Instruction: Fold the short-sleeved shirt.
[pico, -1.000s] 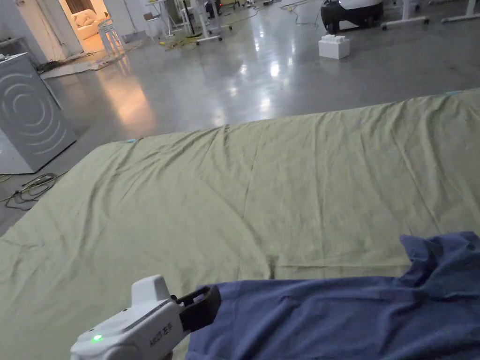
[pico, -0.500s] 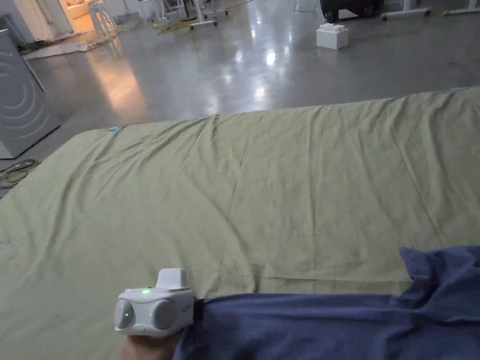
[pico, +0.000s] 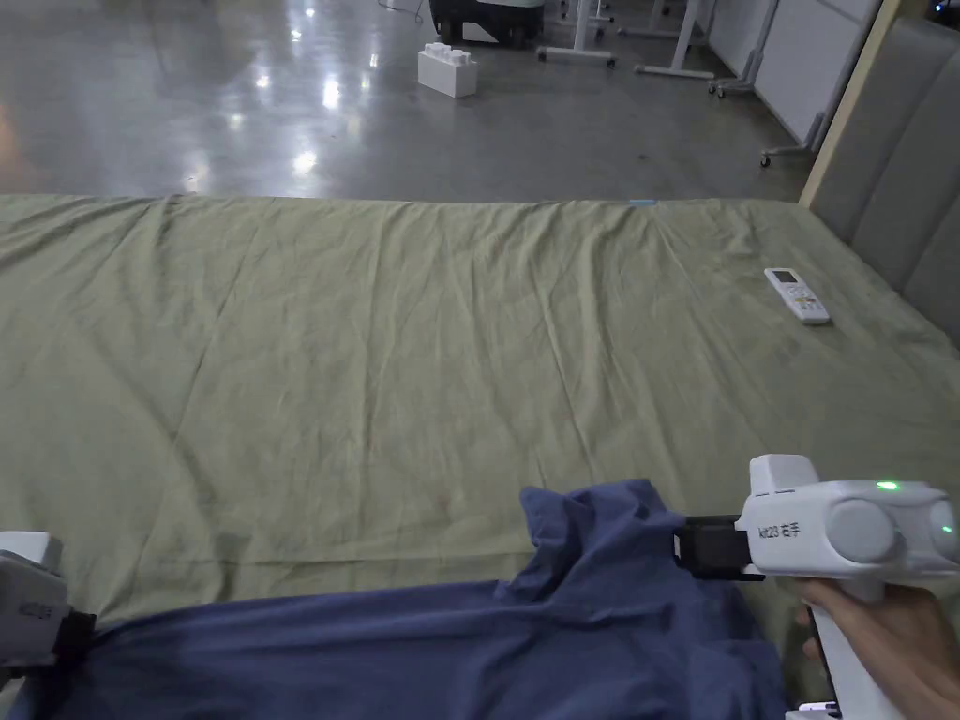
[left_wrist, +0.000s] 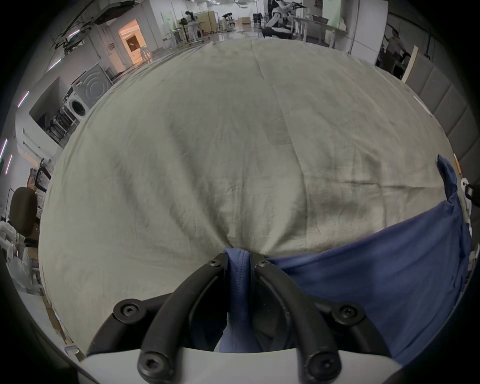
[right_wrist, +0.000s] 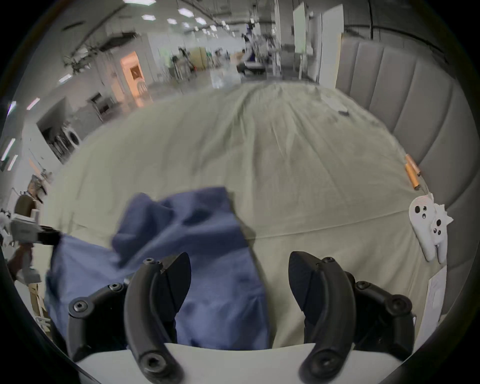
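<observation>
Shirt: blue short-sleeved shirt (pico: 394, 647) lay along the bottom of the head view, spread on the bed, its right end bunched into a raised flap near lower centre.
Bed: green sheet (pico: 422, 356) covered it, creased all over, taking up the middle of the head view.
Left hand-held gripper (left_wrist: 239, 262): at the bottom centre of its own view, both jaws pinched tight on a fold of the shirt's edge; in the head view its white body sat at the lower left corner, touching the cloth's left end.
Right hand-held gripper (right_wrist: 239, 280): jaws stood wide apart with nothing between them; its left jaw hung over the blue cloth, its right jaw over bare sheet. In the head view it pointed left from the lower right, its black tip just beside the bunched flap.
Hand (pico: 881, 637): gripped the right hand-held gripper's handle at the lower right corner of the head view.
Remote control (pico: 797, 295): white, lay on the sheet at the right of the head view, well apart from the shirt.
Headboard (pico: 900, 169): grey padded panels at the upper right.
Floor (pico: 375, 112): glossy grey, along the top.
</observation>
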